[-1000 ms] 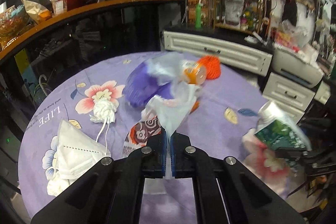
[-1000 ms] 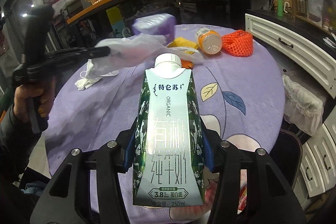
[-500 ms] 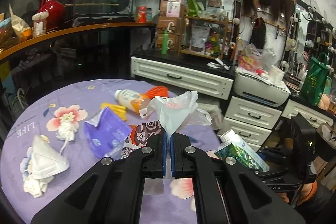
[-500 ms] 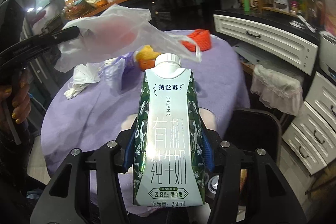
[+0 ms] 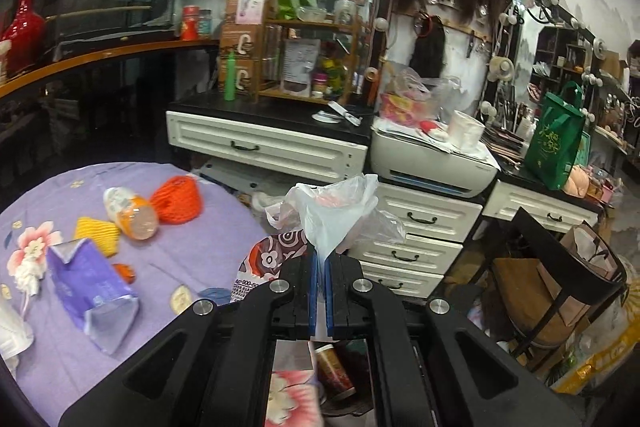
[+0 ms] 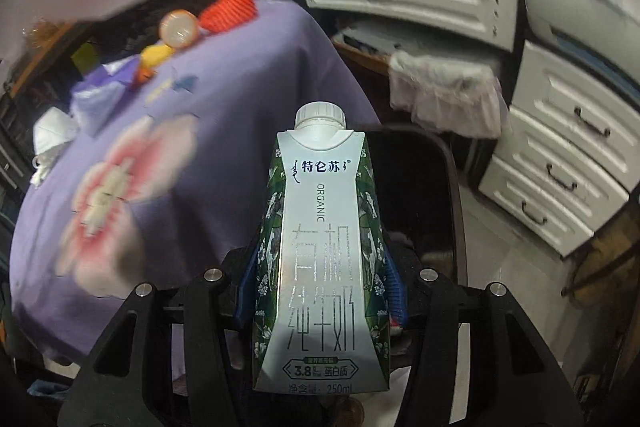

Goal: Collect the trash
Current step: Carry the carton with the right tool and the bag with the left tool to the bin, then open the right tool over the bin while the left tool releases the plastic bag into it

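The left gripper (image 5: 319,263) had its fingers pressed together on the neck of a thin plastic bag (image 5: 336,211), which stood up past the table's (image 5: 208,247) edge, in front of the white drawers (image 5: 416,223). The right gripper (image 6: 320,291) had its fingers clamped on a milk carton (image 6: 320,243), cap pointing away, held off the table's edge above a dark bin (image 6: 416,195). An orange-capped bottle (image 5: 130,213) and an orange net (image 5: 178,199) lay near the table's far edge.
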Tool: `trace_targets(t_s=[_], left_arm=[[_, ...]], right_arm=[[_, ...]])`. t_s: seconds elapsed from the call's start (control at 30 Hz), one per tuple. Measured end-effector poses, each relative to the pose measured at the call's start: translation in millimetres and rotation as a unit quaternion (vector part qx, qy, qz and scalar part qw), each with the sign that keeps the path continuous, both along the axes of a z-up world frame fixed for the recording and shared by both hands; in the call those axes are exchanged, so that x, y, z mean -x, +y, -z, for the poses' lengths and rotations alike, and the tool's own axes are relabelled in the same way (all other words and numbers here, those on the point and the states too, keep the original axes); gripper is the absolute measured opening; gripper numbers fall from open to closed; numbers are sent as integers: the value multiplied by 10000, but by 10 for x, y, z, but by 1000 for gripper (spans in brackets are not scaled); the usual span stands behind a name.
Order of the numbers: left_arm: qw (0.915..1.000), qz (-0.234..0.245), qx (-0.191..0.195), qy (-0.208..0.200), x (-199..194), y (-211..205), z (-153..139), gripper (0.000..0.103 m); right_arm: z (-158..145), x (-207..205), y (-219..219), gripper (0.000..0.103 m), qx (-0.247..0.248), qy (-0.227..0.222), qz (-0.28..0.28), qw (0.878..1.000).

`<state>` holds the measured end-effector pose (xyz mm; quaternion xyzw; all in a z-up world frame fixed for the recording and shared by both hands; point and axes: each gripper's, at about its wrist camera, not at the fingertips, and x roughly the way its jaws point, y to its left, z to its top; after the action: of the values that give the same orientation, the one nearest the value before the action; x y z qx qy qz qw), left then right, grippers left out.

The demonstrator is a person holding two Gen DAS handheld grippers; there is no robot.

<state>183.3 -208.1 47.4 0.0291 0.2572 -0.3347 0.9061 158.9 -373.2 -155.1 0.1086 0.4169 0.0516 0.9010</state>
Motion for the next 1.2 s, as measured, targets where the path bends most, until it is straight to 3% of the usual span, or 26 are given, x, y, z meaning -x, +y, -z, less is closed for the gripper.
trace_targets(t_s=[0.3,0.43,0.77,1.2], left_arm=[[9980,334,-396,364,-72,-608,395,4],[9961,381,-585,539,-116,-769,608,4],[9919,353,-945,772,-155,-993,991,4],[9863,-2,-1245,1084,-100,-1103,1405,4]], right_arm=[[608,-307,-97,52,-96,600,227,9979],[711,-301,-130,67,-19,612,428,9972],[450,332,-358,68,167,197,832,9962],[-41,1025,-795,68,252,-369,1946,9799]])
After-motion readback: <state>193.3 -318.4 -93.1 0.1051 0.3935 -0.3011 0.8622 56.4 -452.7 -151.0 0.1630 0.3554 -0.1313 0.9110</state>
